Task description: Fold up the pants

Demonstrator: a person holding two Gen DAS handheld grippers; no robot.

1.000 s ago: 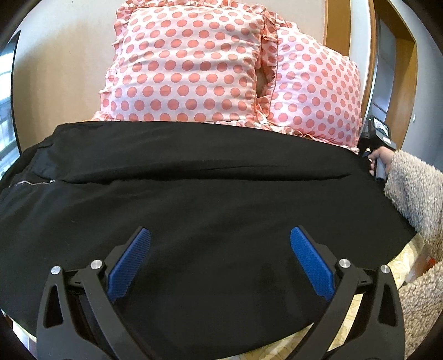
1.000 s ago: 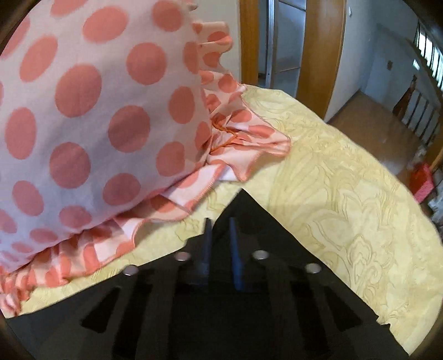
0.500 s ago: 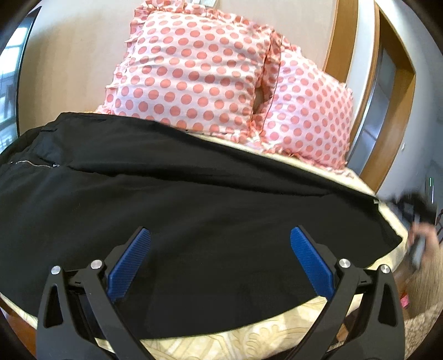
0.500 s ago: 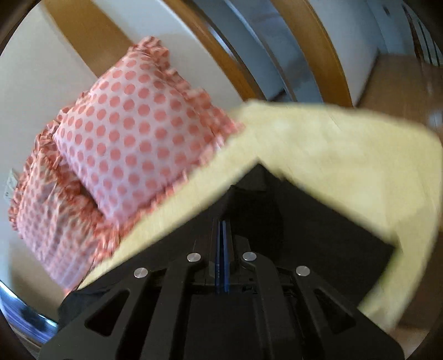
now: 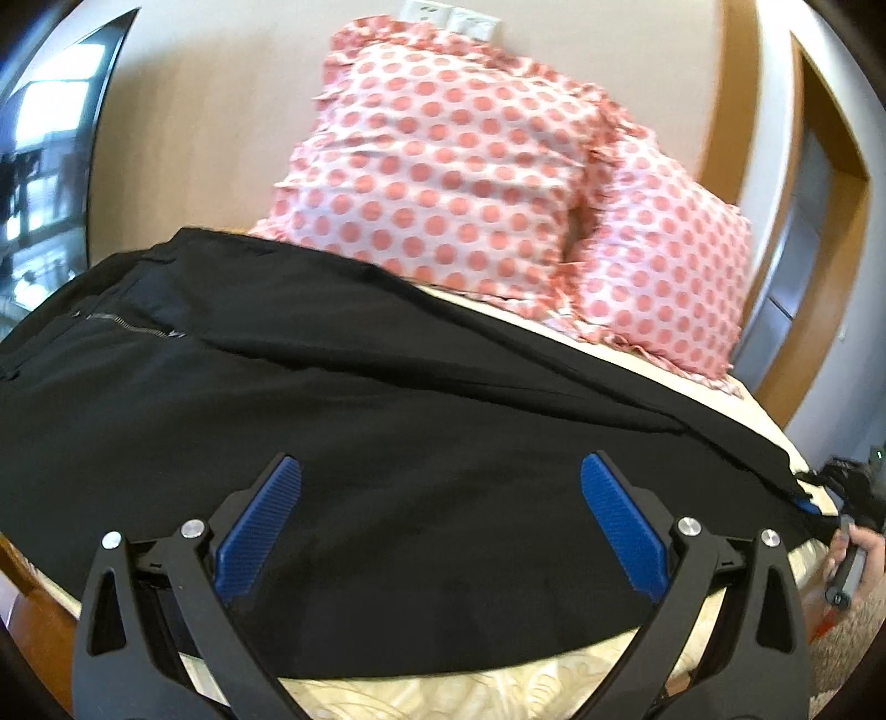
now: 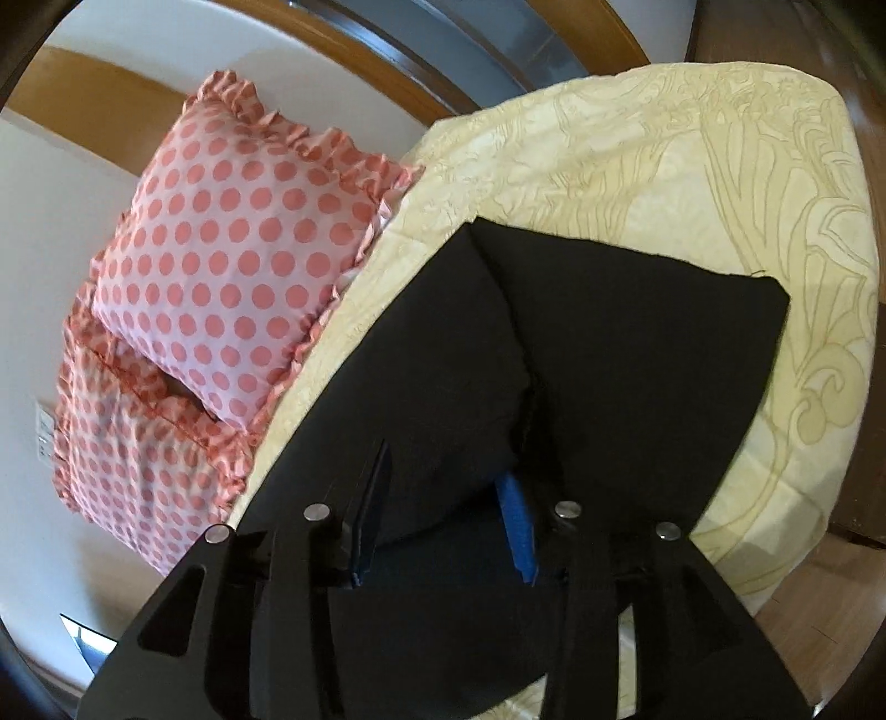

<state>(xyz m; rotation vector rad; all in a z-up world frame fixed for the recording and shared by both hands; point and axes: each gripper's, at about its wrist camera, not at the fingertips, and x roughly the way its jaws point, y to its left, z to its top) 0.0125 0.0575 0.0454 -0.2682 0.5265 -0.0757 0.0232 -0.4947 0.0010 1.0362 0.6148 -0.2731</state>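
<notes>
We've got the pants [image 5: 387, 443] spread flat across the bed [image 6: 692, 183], black fabric running along its near edge, waist end with the zipper [image 5: 130, 327] toward the bed's left side, leg ends toward the right edge.

Left gripper [image 5: 440, 531] hangs over the middle of the pants, jaws spread wide, blue pads [image 5: 260, 526] apart with nothing between them. We can't tell if the tips touch the cloth.

Right gripper [image 6: 448, 515] is at the leg end near the bed's right edge. Jaws are partly apart, and a ridge of black fabric bunches up between the two pads [image 6: 518, 526]. We can't tell if it's actually pinched or just lying in the gap. In the left view the right gripper shows only small and blurred at the far right, at the tip of the pant leg.

Leg hems [image 6: 637, 332] lie on the yellow patterned bedspread, with bare bedspread between them and the right edge.

Two pink polka-dot pillows [image 5: 459, 177] are propped against the wall at the head of the bed, just behind the pants' far edge. Wall outlets [image 5: 448, 14] sit above them.
</notes>
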